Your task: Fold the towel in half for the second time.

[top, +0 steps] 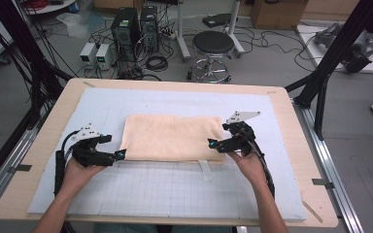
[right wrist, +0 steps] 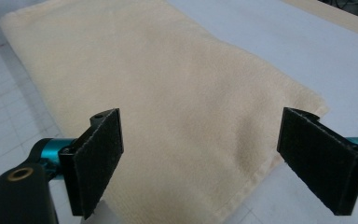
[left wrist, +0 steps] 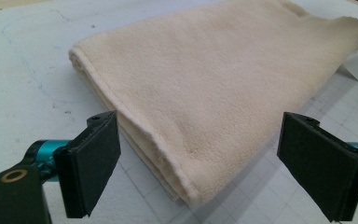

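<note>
Folded cream towel (top: 174, 137) lying mid-mat (top: 175, 189) on the table (top: 43, 126), near corners just ahead of each gripper. Left gripper (top: 122, 154) and right gripper (top: 211, 143) gaping wide, empty. Best to pinch all layers together, evenly.

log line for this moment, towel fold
towel: folded, flat on mat | left claw: open, near-left corner | right claw: open, near-right corner

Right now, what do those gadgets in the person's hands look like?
Each hand carries a black tool. The left tool and right tool have teal fittings behind flat, black, felt-like pads. A grey three-cornered plate tops each, and a black cable trails back along the forearm. No sleeves are visible.
</note>
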`<state>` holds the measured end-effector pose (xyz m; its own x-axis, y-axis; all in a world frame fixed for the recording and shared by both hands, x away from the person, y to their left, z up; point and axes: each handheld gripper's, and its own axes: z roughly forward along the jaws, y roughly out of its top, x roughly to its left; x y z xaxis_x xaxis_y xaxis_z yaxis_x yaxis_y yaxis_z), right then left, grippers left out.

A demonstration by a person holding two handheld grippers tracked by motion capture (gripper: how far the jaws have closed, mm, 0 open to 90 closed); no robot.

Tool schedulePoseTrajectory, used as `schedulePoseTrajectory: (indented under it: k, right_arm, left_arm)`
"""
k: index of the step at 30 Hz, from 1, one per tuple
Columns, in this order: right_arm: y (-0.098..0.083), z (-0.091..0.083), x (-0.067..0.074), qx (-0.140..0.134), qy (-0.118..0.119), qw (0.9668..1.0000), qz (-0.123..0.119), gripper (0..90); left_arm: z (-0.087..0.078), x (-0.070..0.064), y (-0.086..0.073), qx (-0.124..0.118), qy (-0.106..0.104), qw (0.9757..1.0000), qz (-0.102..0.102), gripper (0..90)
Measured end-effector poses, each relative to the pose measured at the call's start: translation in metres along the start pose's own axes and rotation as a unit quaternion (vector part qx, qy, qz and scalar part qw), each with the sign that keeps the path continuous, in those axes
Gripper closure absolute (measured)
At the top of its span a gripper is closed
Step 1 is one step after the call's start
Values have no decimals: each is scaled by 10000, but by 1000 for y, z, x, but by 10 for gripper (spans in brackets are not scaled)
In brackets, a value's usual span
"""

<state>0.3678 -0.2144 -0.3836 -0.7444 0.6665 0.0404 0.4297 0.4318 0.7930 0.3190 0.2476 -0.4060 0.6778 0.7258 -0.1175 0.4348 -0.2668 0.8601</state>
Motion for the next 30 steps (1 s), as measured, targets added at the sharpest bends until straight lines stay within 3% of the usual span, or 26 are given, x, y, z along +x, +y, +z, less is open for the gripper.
schedulePoseTrajectory:
  k: [7,13,24,26,30]
  right_arm:
    - [1,-4,7,3,11,9999,-159,130]
    - [-11,-7,5,-94,-15,9999,-48,132]
    - [-27,-14,10,-165,-48,9998,-60,126]
    - [-29,-15,11,-78,-33,9999,-63,120]
    - [-34,-20,15,-184,-26,9998,-69,121]
  left_arm:
    - [-5,-3,0,-1,-8,10000,36,127]
    - [-7,-6,-1,-9,-38,10000,61,123]
    - [-12,-8,-6,-5,-35,10000,54,114]
    - [-14,-9,-7,3,-50,10000,82,109]
    - [-17,-11,-9,7,-37,9999,125,104]
